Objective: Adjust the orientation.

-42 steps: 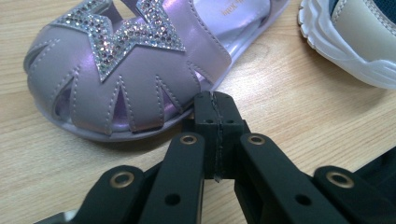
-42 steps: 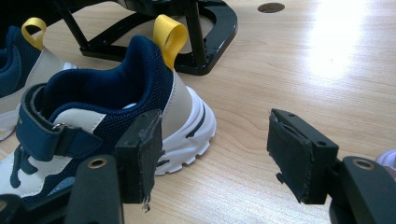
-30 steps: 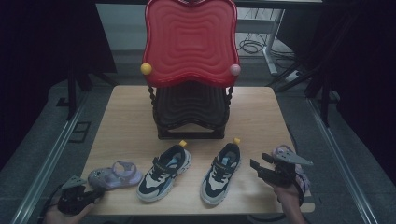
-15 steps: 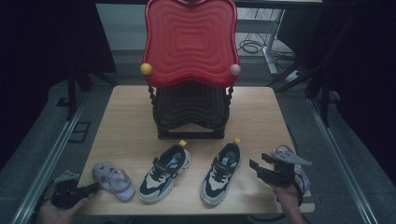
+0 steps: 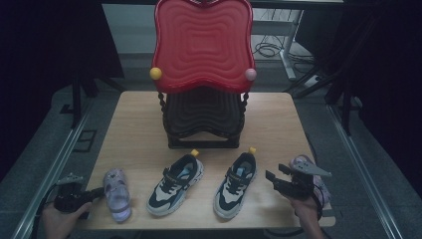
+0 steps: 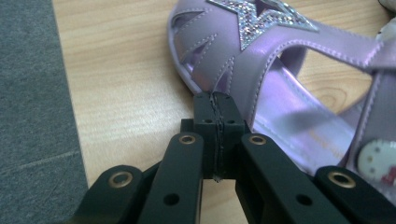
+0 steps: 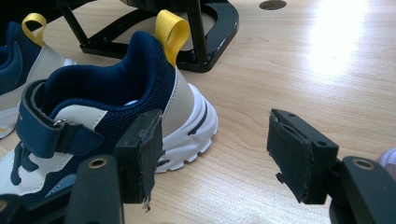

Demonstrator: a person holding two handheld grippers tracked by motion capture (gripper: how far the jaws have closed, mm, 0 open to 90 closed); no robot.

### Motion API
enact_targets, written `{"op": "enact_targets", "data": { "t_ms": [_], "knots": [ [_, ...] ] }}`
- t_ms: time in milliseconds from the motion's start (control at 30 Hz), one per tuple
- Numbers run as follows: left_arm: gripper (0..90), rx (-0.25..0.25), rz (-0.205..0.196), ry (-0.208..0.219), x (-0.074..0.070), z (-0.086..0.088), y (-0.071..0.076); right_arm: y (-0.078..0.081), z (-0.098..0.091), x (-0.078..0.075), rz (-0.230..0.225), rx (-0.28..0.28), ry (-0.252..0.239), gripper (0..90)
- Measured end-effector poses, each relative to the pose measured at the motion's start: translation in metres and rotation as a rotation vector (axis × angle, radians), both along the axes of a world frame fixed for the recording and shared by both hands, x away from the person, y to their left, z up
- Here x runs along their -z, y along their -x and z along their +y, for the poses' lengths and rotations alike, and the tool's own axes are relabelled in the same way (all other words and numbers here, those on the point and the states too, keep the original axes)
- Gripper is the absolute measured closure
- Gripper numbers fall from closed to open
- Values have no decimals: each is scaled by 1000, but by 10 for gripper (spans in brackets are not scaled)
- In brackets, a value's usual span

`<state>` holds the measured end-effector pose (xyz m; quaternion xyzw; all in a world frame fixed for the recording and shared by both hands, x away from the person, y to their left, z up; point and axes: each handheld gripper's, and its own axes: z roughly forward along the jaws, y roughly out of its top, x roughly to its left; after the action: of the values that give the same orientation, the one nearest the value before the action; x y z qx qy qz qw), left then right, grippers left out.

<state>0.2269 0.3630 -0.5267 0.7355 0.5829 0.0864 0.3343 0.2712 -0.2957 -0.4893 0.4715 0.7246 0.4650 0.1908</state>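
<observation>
At the table's near left corner, the left gripper (image 5: 97, 192), jaws pressed together, nudges a lilac sandal (image 5: 117, 193): light, soft-strapped, best taken by its stiffer sole rim. Right of it sit two navy sneakers (image 5: 175, 183). At the near right, the right gripper (image 5: 272, 179) hovers with jaws spread.

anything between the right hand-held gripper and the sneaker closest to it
No. In the high view, only bare wooden table separates the right hand-held gripper from the nearest sneaker. The right gripper view shows that sneaker just beyond its open jaws.
</observation>
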Motion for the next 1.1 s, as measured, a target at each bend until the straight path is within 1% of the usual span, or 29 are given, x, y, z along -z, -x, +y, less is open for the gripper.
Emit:
{"op": "enact_targets", "data": {
  "t_ms": [133,167,200,233,333,400,567,733,800,900,967,1000,1067,1100],
  "knots": [
    [890,4,7,9,1,2,-8,0,1,1,2,-3,0,356],
    [890,7,11,20,2,4,-12,0,2,1,4,-5,1,356],
    [890,7,11,20,2,4,-12,0,2,1,4,-5,1,356],
    [890,6,12,27,2,5,-15,0,2,1,3,-5,2,356],
    [890,13,16,28,2,6,-23,0,2,1,3,-6,3,356],
    [890,26,20,23,2,5,-29,0,2,1,5,-4,2,356],
    [890,40,23,29,1,4,-38,0,2,1,6,-2,0,356],
    [883,44,22,37,2,5,-40,1,2,2,10,-7,4,356],
    [863,39,22,36,2,6,-39,0,2,2,12,-6,3,356],
    [836,27,6,33,-1,8,-35,1,1,2,8,-4,3,356],
    [823,7,-25,30,-7,10,-31,1,1,2,8,-5,-1,356],
    [795,-5,-52,29,-13,11,-28,1,1,1,7,-3,1,356],
    [732,-19,-93,34,-22,11,-24,1,2,0,5,-3,0,357],
    [663,-26,-114,39,-28,11,-22,1,2,0,2,-6,0,357]
  ]
}}
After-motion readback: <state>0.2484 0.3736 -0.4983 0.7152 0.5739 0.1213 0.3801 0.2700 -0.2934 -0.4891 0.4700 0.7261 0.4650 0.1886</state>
